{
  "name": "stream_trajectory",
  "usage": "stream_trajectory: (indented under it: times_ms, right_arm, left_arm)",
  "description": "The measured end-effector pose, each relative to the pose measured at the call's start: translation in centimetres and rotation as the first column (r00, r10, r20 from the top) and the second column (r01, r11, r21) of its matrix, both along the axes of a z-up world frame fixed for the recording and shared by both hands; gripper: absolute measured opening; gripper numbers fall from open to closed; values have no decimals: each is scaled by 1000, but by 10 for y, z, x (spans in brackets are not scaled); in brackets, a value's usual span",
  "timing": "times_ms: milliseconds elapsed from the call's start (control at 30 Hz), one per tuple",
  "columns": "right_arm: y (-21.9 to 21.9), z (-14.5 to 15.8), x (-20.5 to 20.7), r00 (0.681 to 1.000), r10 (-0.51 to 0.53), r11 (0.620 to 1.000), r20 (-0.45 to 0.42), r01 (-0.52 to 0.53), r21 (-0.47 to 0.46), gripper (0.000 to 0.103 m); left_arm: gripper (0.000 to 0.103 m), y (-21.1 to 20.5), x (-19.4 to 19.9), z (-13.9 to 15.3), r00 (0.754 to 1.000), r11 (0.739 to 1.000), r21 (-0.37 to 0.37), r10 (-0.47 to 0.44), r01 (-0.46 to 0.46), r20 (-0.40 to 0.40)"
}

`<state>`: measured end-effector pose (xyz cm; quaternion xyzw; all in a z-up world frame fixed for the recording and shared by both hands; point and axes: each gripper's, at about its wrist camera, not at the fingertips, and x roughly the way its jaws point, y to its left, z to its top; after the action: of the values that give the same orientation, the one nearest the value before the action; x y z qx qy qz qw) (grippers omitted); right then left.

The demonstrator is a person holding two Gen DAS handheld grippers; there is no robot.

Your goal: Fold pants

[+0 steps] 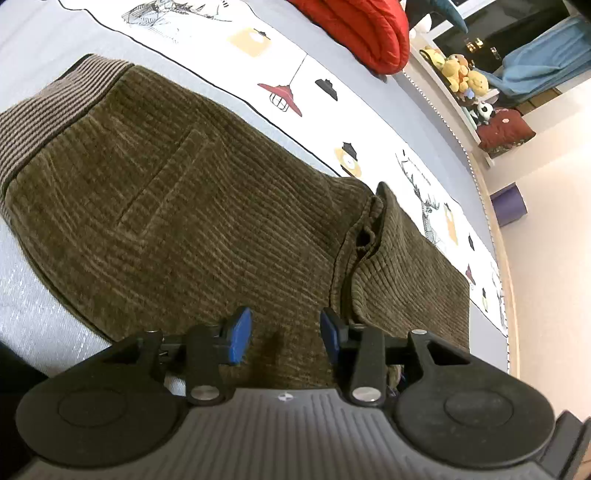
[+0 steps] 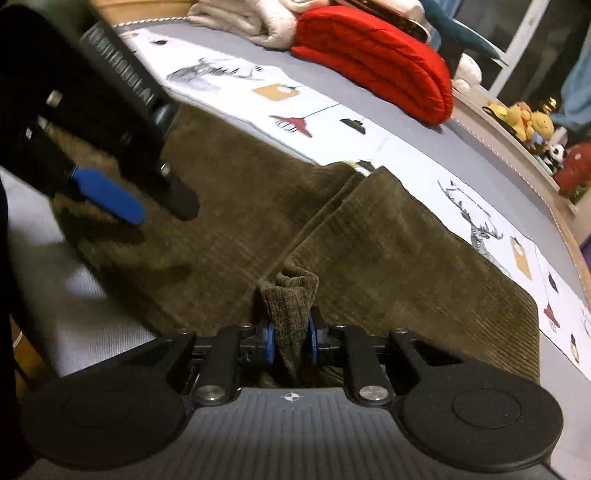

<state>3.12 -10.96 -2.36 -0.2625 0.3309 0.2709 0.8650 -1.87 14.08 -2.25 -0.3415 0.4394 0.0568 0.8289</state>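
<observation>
Two grippers are at work over the pants (image 1: 192, 206), thick olive corduroy with a striped ribbed waistband, lying flat on the bed (image 1: 48, 306) and already doubled, a second layer lapping over near the far end. The right gripper (image 2: 290, 338) is pinching a bunched tuck of the corduroy between its blue pads, the cloth standing up in a little ridge above the jaws. The left gripper (image 1: 284, 332) hovers close over the fabric with its jaws spread and nothing between them; from the right wrist view it shows as a blurred dark shape at the left, one blue pad just above the cloth.

By my reckoning this fabric is heavy for its size, soft and floppy, with a grippy ribbed surface that will not slip from the pads but will drag and bunch if pulled across the sheet. Hems, side seams and the waistband look the firmest places to take hold, since a pinch in mid-panel lifts only a peak.

Beyond the pants, a printed cover (image 1: 325, 110) runs along the bed, a red quilted bundle (image 2: 380, 62) sits at the far side with pale blankets (image 2: 251, 18) beside it, and stuffed toys (image 1: 461, 74) crowd a ledge past the edge. None of these lies close enough to hinder a fold.
</observation>
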Motion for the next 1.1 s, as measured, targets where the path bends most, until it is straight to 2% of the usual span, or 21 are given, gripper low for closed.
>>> stream_trajectory:
  times_ms: [100,267,333,367,433,500,567,633,767,800,833,900,933,967,1000,1033,1100]
  right_arm:
    - [8,-1,-19,998,61,997,30,-60,-58,18]
    - [19,-20,-34,971,226,954,77,-205,-218,18]
    - [18,-18,-34,971,223,958,83,-202,-204,23]
    - [14,-13,-31,977,201,969,69,-188,-159,23]
    - [-3,1,-21,992,128,992,10,-128,-3,23]
    - [-25,17,-9,997,50,986,-63,-39,159,23]
    - [-53,32,3,993,-20,952,-116,54,301,28]
    - [-82,42,11,985,-96,904,-146,148,401,44]
    - [-134,51,24,951,-242,808,-194,308,502,46]
    - [-144,53,24,937,-302,791,-177,350,501,46]
    - [-155,55,26,909,-387,771,-155,411,487,47]
    - [-174,49,36,831,-533,714,-156,542,443,49]
    - [-186,43,43,773,-607,661,-185,620,422,49]
    - [-198,36,46,720,-656,608,-224,681,408,49]
    - [-211,27,52,653,-705,544,-276,748,381,49]
    - [-219,20,56,609,-731,502,-308,785,363,50]
    - [-232,7,62,540,-757,440,-368,838,323,55]
  left_arm:
    - [45,5,2,4,1000,1000,15,0,0,4]
    - [48,13,-1,11,999,1000,12,-11,11,31]
    - [48,13,-1,9,998,999,-6,-35,36,44]
    - [48,12,-1,9,997,999,-4,-52,53,53]
    - [46,4,1,10,991,995,21,-101,99,83]
    - [43,-5,3,9,982,988,43,-155,151,109]
    - [43,-16,7,5,972,979,56,-200,194,120]
    - [43,-28,13,0,966,973,69,-228,220,122]
    - [43,-52,23,-6,953,962,101,-268,255,143]
    - [43,-59,24,-6,946,955,114,-290,274,149]
    - [43,-65,25,-8,936,945,130,-318,300,150]
    - [43,-81,24,-11,913,913,190,-387,360,129]
    - [42,-90,23,-14,903,892,236,-418,386,102]
    - [29,-97,24,-18,896,866,289,-440,408,55]
    - [28,-106,26,-26,888,830,347,-459,436,-18]
    - [28,-110,25,-32,883,818,361,-468,448,-36]
    - [27,-114,25,-30,882,809,383,-471,446,-32]
